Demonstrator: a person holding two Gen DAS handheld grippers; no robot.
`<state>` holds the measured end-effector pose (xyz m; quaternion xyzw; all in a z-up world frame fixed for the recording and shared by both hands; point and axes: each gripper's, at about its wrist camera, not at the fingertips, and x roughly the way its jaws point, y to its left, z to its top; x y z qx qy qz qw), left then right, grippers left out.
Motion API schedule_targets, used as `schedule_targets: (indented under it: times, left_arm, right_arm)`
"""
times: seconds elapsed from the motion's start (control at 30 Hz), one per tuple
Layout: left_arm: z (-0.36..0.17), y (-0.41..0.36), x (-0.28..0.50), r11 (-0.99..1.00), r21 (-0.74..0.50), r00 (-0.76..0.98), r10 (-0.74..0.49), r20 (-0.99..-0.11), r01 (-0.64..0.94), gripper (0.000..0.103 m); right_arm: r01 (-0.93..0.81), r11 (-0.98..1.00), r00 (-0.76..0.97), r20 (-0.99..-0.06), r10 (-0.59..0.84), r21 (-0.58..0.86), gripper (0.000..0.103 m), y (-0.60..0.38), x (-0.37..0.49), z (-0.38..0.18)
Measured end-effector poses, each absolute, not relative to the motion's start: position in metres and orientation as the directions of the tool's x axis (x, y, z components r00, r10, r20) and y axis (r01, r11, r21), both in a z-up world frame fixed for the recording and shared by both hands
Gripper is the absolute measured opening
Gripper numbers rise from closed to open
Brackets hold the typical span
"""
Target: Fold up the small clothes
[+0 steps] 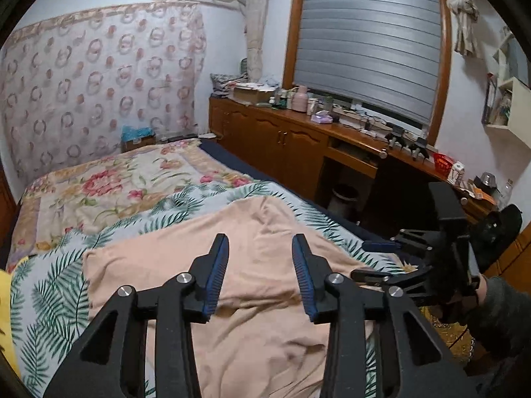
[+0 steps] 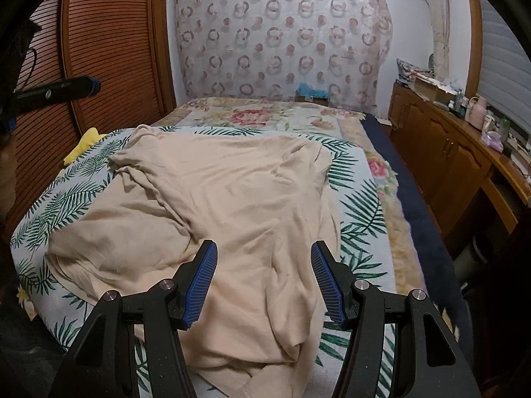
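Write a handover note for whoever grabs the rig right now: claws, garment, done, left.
Left claw: open, nothing between the pads, over the peach garment.
Right claw: open, empty, above the garment's near edge.
Garment: spread rumpled on the leaf-print cover of the bed, one part bunched toward the far left corner, no crisp fold visible.
Done: garment laid out, both claws free.
Left: smooth it, then make the folds. A yellow item lies at the cover's far left edge, untouched.

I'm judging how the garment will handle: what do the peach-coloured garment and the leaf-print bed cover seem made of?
Peach-coloured garment: looks like thin, soft knit, probably cotton jersey; matte, with limp, fine wrinkles. Leaf-print bed cover: seems a smooth printed woven sheet, matte, lying nearly flat; the fibre cannot be told.
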<state>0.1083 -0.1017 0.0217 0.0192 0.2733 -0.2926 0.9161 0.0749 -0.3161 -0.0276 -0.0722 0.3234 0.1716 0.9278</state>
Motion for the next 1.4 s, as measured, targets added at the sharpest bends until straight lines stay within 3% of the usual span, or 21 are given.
schedule_targets:
  times: [0.03, 0.2, 0.63, 0.87, 1.1, 1.27, 1.4]
  left_arm:
    - [0.018, -0.098, 0.109, 0.837, -0.124, 0.683, -0.512, -0.521, 0.533, 0.042]
    - [-0.001, -0.07, 0.108, 0.884, -0.118, 0.714, -0.439, -0.546, 0.453, 0.075]
    - [-0.043, -0.005, 0.1, 0.957, -0.126, 0.753, -0.283, -0.594, 0.261, 0.075]
    - [-0.056, 0.011, 0.096, 0.965, -0.136, 0.752, -0.259, -0.606, 0.223, 0.075]
    - [-0.063, 0.016, 0.096, 0.969, -0.13, 0.747, -0.243, -0.619, 0.208, 0.075]
    - [-0.063, 0.018, 0.093, 0.971, -0.125, 0.75, -0.236, -0.617, 0.203, 0.075]
    - [-0.062, 0.019, 0.093, 0.971, -0.128, 0.753, -0.236, -0.614, 0.201, 0.075]
  right_arm:
    - [-0.37, 0.929, 0.728, -0.627, 0.277, -0.019, 0.061, -0.316, 0.077, -0.027]
    - [-0.398, 0.917, 0.713, -0.632, 0.304, -0.007, 0.061, -0.31, 0.087, -0.027]
    - [-0.533, 0.846, 0.623, -0.679, 0.39, -0.004, 0.061, -0.267, 0.124, -0.04]
    - [-0.56, 0.828, 0.566, -0.725, 0.392, 0.011, 0.059, -0.256, 0.152, -0.05]
    - [-0.57, 0.822, 0.553, -0.74, 0.383, 0.0, 0.048, -0.255, 0.161, -0.05]
    - [-0.592, 0.805, 0.562, -0.734, 0.381, -0.034, 0.008, -0.247, 0.156, -0.051]
    - [-0.622, 0.781, 0.598, -0.678, 0.428, -0.056, 0.006, -0.246, 0.139, -0.035]
